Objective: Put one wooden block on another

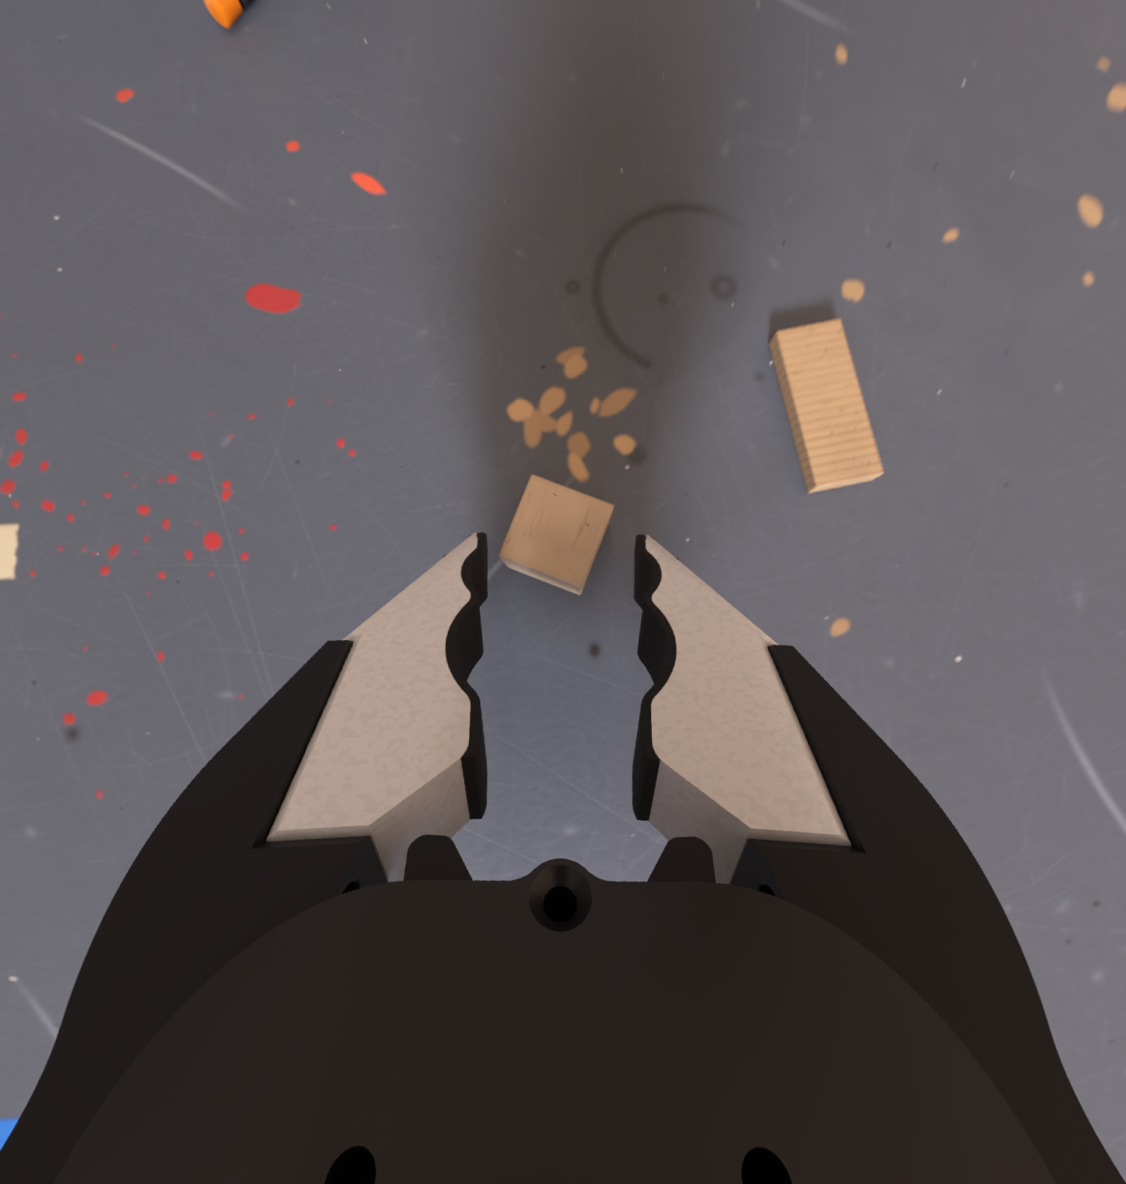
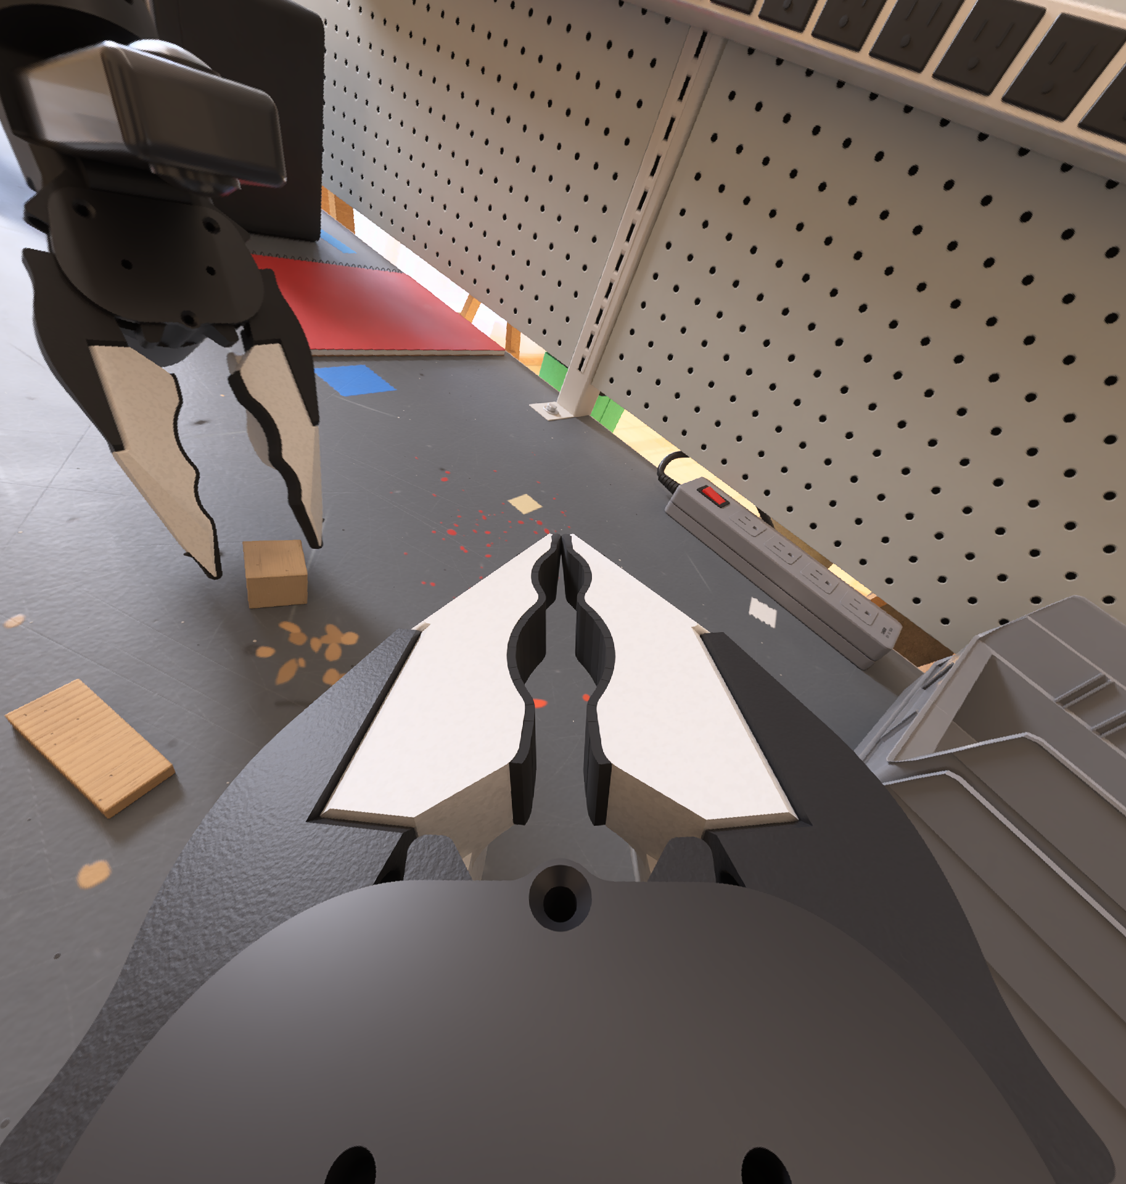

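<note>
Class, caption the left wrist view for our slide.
Open left gripper poised above small wooden cube; flat wooden block lies apart.

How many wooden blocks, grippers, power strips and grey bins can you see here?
Wooden blocks: 2, a small cube and a flat rectangular block
Grippers: 2, the left gripper with jaws open above the cube, and the right gripper with jaws shut
Power strips: 1, a grey power strip
Grey bins: 1, a grey plastic bin
Total: 6
</note>
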Robot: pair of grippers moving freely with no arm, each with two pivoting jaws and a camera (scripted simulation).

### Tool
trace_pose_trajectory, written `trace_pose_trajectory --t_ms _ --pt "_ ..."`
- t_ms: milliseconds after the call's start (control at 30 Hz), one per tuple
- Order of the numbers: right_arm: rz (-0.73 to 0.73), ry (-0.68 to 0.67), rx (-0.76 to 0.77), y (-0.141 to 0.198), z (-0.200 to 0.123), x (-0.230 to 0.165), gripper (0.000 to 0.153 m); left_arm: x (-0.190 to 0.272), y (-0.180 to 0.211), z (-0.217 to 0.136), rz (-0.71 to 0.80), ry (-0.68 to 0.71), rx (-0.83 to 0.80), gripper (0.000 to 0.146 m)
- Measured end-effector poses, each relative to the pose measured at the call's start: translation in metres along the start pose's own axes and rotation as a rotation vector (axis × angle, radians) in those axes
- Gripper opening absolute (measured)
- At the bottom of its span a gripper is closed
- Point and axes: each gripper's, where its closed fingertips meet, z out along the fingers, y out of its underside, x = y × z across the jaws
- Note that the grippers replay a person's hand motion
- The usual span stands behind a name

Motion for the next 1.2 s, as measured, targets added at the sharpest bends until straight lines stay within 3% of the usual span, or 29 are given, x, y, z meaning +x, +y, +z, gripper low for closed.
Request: trace_pose_trajectory --t_ms 167,567,900,1200 --pt "-0.002 0.008 0.005 -0.001 -0.002 0.002 0.000 -0.002 0.001 0.005 0.082 0.060 -0.050 0.061" --pt "-0.002 0.015 0.003 0.000 -0.002 0.004 0.000 -0.006 0.012 0.003 0.296 0.119 -0.342 0.062" --pt "0.004 0.009 -0.032 0.009 0.002 0.004 0.000 -0.002 0.013 0.003 0.326 0.149 -0.442 0.052" --pt "-0.002 0.014 -0.030 0.007 0.000 0.005 0.000 -0.007 0.012 0.005 0.296 0.157 -0.536 0.060"
